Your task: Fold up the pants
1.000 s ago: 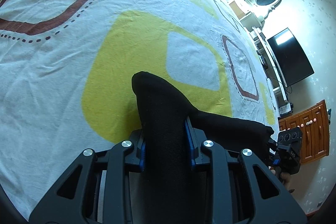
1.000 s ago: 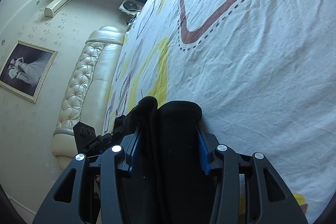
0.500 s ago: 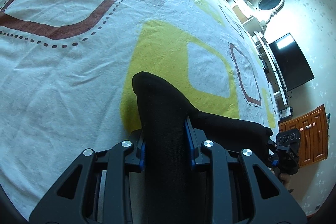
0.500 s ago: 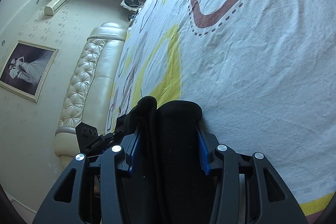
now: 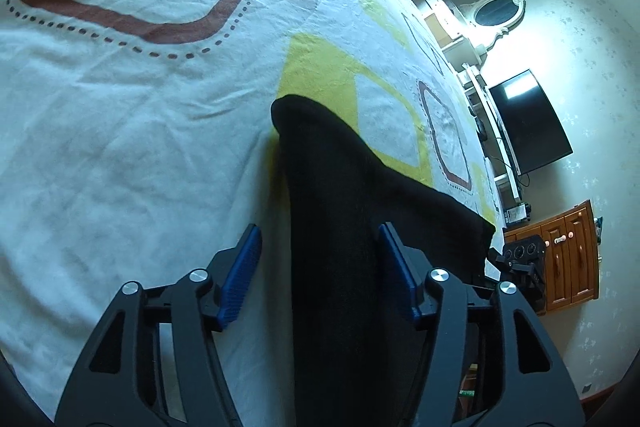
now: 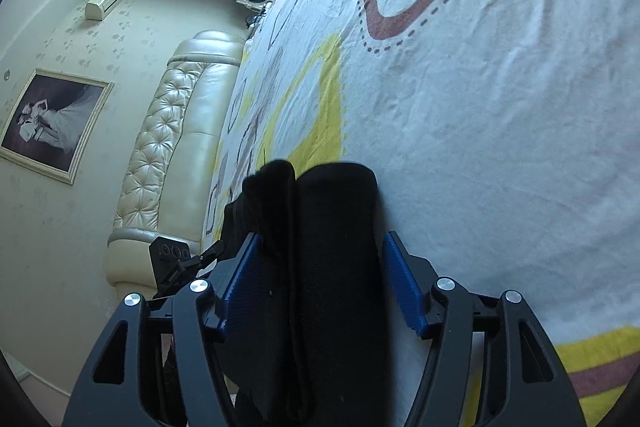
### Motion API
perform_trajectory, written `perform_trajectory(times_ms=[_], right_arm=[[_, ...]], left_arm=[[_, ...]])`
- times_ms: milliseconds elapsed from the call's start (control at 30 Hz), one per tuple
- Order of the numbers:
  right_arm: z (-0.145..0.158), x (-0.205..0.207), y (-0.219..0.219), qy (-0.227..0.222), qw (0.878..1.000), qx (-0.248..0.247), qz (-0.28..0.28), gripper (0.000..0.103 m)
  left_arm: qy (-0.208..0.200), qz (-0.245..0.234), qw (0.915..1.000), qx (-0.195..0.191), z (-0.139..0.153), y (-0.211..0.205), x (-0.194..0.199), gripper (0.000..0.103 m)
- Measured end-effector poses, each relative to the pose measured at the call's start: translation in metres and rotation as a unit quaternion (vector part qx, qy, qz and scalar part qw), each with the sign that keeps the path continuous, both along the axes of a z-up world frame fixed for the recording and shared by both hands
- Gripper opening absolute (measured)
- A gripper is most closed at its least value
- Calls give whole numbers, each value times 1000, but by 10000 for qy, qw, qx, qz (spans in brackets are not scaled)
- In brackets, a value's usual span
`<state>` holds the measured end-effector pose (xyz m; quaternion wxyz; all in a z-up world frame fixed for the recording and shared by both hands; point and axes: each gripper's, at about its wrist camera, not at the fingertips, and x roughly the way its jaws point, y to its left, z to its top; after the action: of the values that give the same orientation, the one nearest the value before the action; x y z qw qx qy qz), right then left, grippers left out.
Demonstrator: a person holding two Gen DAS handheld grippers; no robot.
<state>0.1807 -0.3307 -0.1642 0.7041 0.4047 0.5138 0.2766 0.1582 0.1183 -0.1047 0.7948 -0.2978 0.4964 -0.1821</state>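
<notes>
Black knitted pants (image 5: 332, 227) bunched on the white bed sheet with yellow and brown shapes (image 5: 132, 131), left gripper (image 5: 320, 267) fingers opening, blue pads clear of the cloth between them, right gripper (image 6: 316, 275) fingers likewise opening around the pants (image 6: 320, 227)

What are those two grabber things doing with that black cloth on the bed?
A person holds a grabber in each hand and is folding black pants on a bed sheet with yellow and brown shapes. The left gripper is opening, and its blue pads stand clear of the cloth that lies between them. The right gripper is opening too, with the bunched pants between its pads. It looks as if both are letting the pants go onto the bed.
</notes>
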Motion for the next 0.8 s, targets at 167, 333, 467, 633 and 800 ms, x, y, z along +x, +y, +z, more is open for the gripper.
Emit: perform_trajectory(times_ms=[167, 333, 467, 633, 800], right_arm=[[3, -29, 2, 138, 9988, 161, 431, 70], [11, -55, 16, -36, 9969, -94, 784, 74], [17, -62, 26, -90, 9940, -413, 1010, 76], [14, -63, 32, 57, 9931, -670, 965, 58], [20, -69, 39, -18, 9940, -679, 861, 53]], left_arm=[[180, -73, 9992, -352, -1, 5, -46, 64], [349, -232, 9965, -719, -8, -5, -81, 67], [275, -287, 9975, -589, -11, -16, -90, 70], [172, -331, 9989, -299, -8, -26, -92, 56], [76, -392, 9992, 47, 2, -29, -92, 45]])
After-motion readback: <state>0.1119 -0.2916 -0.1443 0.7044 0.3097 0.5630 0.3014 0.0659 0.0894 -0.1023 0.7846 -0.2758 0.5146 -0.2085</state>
